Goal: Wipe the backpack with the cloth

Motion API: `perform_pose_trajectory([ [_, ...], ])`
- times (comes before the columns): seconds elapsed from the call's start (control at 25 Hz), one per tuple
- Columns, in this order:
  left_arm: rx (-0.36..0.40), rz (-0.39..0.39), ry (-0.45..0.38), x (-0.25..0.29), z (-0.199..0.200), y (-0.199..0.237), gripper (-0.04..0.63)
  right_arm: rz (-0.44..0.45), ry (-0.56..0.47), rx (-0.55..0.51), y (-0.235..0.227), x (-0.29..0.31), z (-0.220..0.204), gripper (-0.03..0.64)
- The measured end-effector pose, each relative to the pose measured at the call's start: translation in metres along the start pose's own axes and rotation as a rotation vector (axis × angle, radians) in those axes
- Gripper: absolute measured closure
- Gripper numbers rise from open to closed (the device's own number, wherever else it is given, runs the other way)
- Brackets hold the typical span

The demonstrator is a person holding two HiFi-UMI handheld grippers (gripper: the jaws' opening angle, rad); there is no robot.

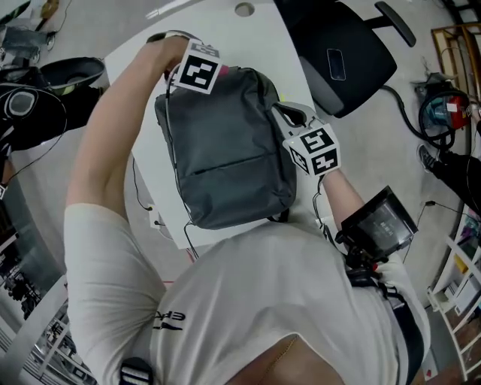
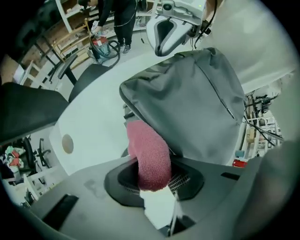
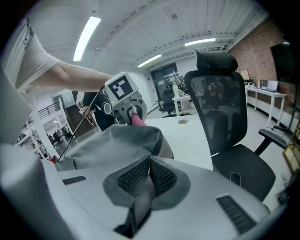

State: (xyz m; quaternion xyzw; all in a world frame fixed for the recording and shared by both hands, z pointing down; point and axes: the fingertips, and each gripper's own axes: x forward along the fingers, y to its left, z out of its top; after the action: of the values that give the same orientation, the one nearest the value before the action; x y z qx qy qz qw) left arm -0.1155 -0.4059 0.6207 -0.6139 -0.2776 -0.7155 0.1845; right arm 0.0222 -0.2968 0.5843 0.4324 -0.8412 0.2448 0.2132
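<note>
A grey backpack (image 1: 225,158) lies on the white table (image 1: 143,60). My left gripper (image 1: 203,79) sits at the pack's far top corner, shut on a pink cloth (image 2: 150,154). The cloth hangs out of its jaws against the pack's top edge (image 2: 197,103). My right gripper (image 1: 289,116) is at the pack's right side, shut on a fold of its grey fabric (image 3: 117,143). In the right gripper view, the left gripper (image 3: 131,110) and the pink cloth (image 3: 137,120) show beyond the pack.
A black office chair (image 1: 346,53) stands past the table's far right side. A cable hole (image 1: 243,9) is in the table's far edge. Thin cables (image 1: 150,214) run along its left edge. A vacuum (image 1: 443,113) stands on the floor at right.
</note>
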Motion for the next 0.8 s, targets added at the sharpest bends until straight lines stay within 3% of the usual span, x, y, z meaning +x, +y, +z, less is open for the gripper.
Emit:
perform_pose_trajectory([
  [0.48, 0.074, 0.162, -0.174, -0.008, 0.09, 0.053, 0.494, -0.039, 0.028, 0.034, -0.015, 0.0, -0.021, 0.611],
  [0.68, 0.031, 0.199, -0.214, -0.009, 0.091, 0.056, 0.494, -0.034, 0.045, 0.037, -0.015, 0.004, -0.028, 0.611],
  [0.8, -0.022, 0.212, -0.214, -0.012, 0.069, 0.051, 0.494, -0.031, 0.053, 0.028, -0.014, 0.006, -0.029, 0.611],
])
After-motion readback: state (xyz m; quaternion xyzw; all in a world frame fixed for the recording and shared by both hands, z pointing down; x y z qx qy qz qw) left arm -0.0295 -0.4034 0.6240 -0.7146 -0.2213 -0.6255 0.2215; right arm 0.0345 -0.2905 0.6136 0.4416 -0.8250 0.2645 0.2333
